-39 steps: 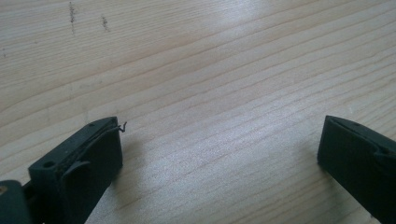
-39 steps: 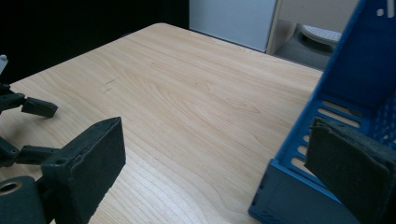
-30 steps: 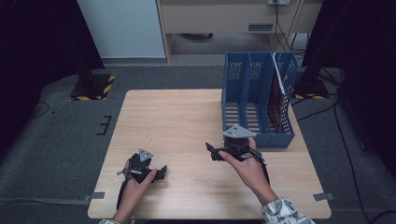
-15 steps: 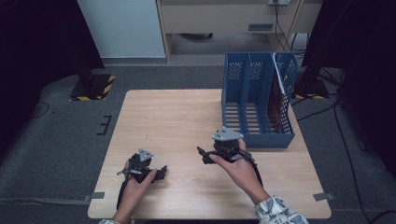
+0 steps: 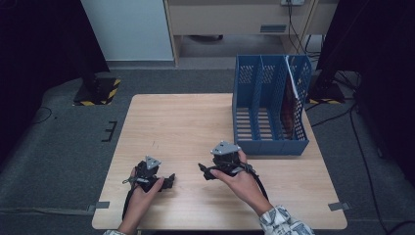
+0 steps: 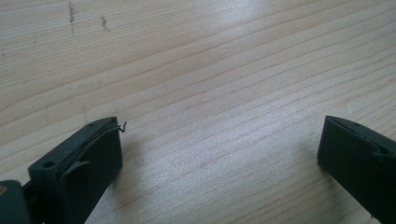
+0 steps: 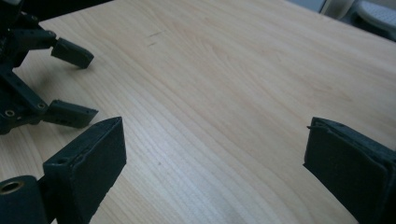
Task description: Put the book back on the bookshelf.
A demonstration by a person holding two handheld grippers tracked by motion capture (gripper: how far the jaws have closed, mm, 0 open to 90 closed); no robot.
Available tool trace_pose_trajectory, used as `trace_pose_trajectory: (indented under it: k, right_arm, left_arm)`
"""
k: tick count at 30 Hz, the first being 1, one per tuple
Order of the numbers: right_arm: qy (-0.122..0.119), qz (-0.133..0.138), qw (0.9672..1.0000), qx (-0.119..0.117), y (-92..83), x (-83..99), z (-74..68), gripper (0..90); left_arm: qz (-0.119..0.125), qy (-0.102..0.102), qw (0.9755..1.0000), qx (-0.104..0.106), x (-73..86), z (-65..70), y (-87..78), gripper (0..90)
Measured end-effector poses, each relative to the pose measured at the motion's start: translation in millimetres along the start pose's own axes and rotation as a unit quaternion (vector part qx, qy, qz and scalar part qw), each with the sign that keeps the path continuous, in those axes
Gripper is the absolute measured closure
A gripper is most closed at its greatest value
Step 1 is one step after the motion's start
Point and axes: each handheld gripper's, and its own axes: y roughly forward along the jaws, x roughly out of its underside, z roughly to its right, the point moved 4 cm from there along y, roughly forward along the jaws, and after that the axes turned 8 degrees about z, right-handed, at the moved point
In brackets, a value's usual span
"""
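Broadly, largest to smallest:
Table: a pale wooden table [image 5: 186, 122] with bare grain across its middle; both grippers sit near its front edge.
File rack: a blue slotted file rack [image 5: 259, 105] stands upright at the table's far right corner, with a dark reddish folder [image 5: 289, 105] in its rightmost compartment, well apart from both grippers.
Right gripper: the right gripper [image 5: 205, 171], held in the person's right hand [image 5: 242, 178], sits just in front of the rack and points left; its jaws stand wide apart with only bare wood between them in the right gripper view, gripping nothing.
Left gripper: the left gripper [image 5: 169, 180], in the left hand [image 5: 142, 193], lies low over the wood near the right gripper without touching it; its jaws are spread wide and empty too.
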Motion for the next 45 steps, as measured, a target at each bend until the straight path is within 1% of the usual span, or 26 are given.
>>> trace_pose_trajectory:
  k: [4,5,9,15,16,17,21,24,26,30,31,34,37,39,45]
  right_arm:
    - [-0.001,-0.016,0.9998,-0.007,7.0,9.0,-3.7,6.0]
    - [0.004,-0.020,0.9997,-0.010,8.7,11.1,-5.0,6.0]
    - [0.006,-0.037,0.9991,-0.018,17.6,19.4,-9.2,6.0]
    - [0.004,-0.053,0.9984,-0.019,34.0,25.7,-15.7,6.7]
    - [0.008,-0.056,0.9982,-0.018,40.8,27.3,-17.3,6.9]
    - [0.008,-0.056,0.9982,-0.018,40.8,27.3,-17.3,6.9]
    - [0.023,-0.061,0.9979,-0.008,51.7,30.8,-14.0,7.9]
    - [0.040,-0.059,0.9974,0.000,57.6,32.9,-10.6,8.2]
    - [0.046,-0.058,0.9972,0.008,61.8,34.8,-7.6,8.3]
    - [0.053,-0.066,0.9962,0.020,67.7,39.5,-4.8,8.3]
    - [0.056,-0.072,0.9957,0.020,68.1,40.2,-4.8,8.2]
    - [0.059,-0.080,0.9947,0.028,70.7,40.3,-3.9,8.1]
    - [0.054,-0.087,0.9940,0.039,72.8,40.9,-3.9,7.4]
    - [0.043,-0.092,0.9940,0.041,73.7,41.0,-4.9,6.5]
    - [0.044,-0.093,0.9938,0.042,73.8,41.2,-5.3,6.1]
  left_arm:
    - [0.000,0.000,1.0000,0.000,0.0,0.0,0.0,0.0]
    - [0.000,0.000,1.0000,0.000,0.0,0.0,0.0,0.0]
    - [0.000,0.000,1.0000,0.000,-0.1,0.1,0.1,0.0]
    - [0.000,0.000,1.0000,0.000,-0.1,0.2,0.1,0.0]
    - [0.000,0.000,1.0000,0.000,-0.1,0.2,0.1,0.0]
    - [0.000,0.000,1.0000,0.000,-0.1,0.2,0.1,0.0]
    - [0.000,0.000,1.0000,0.000,-0.1,0.2,0.1,0.0]
    - [0.000,0.000,1.0000,0.000,-0.2,0.3,0.2,0.0]
    - [0.000,0.001,1.0000,0.000,-0.2,0.3,0.2,0.0]
    - [0.000,0.001,1.0000,0.001,-0.2,0.4,0.3,0.0]
    - [0.000,0.001,1.0000,0.001,-0.3,0.4,0.3,0.0]
    - [0.000,0.001,1.0000,0.001,-0.3,0.6,0.4,0.0]
    - [0.000,0.001,1.0000,0.001,-0.4,0.7,0.5,0.0]
    - [0.000,0.001,1.0000,0.001,-0.4,0.8,0.5,0.0]
    - [-0.001,0.003,1.0000,0.002,-0.4,1.2,0.5,0.0]
